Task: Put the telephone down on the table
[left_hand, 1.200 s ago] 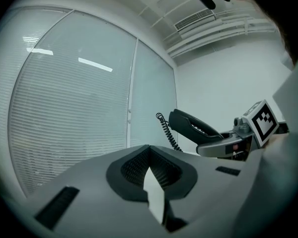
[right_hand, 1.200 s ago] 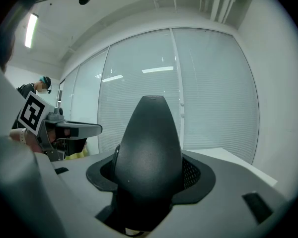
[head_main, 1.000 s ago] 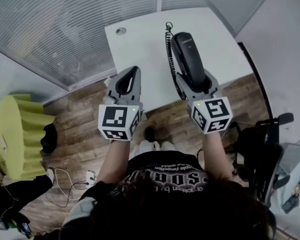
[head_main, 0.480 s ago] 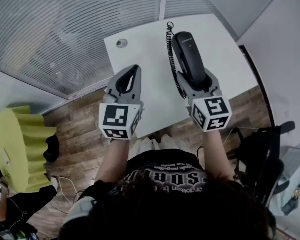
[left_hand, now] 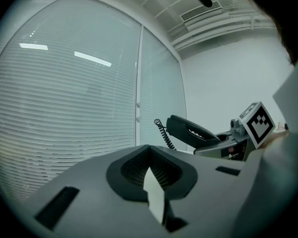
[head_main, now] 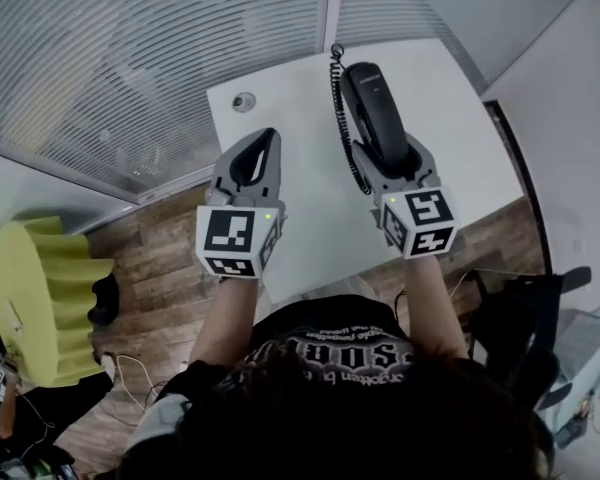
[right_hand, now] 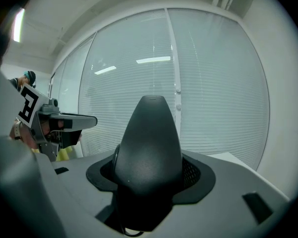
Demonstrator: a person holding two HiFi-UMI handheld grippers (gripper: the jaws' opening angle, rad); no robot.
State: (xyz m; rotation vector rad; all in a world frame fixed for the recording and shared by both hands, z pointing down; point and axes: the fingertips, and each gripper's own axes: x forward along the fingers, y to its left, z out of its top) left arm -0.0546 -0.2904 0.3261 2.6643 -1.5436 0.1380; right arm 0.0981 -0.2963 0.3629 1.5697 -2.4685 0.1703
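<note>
Black phone [head_main: 370,98] x1 in R claw [head_main: 390,160]

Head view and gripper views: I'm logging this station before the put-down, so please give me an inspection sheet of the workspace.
Surface: white table, mostly bare.
Job's things: black telephone, held over the table, not yet set down.
Clutter: only a small round cap near the table's far left corner.
Grippers: right gripper shut on the telephone; left gripper shut and empty, beside it.
Cables: coiled cord runs along the telephone's left side.
Surroundings: window blinds, wood floor, yellow object, dark chair.
</note>
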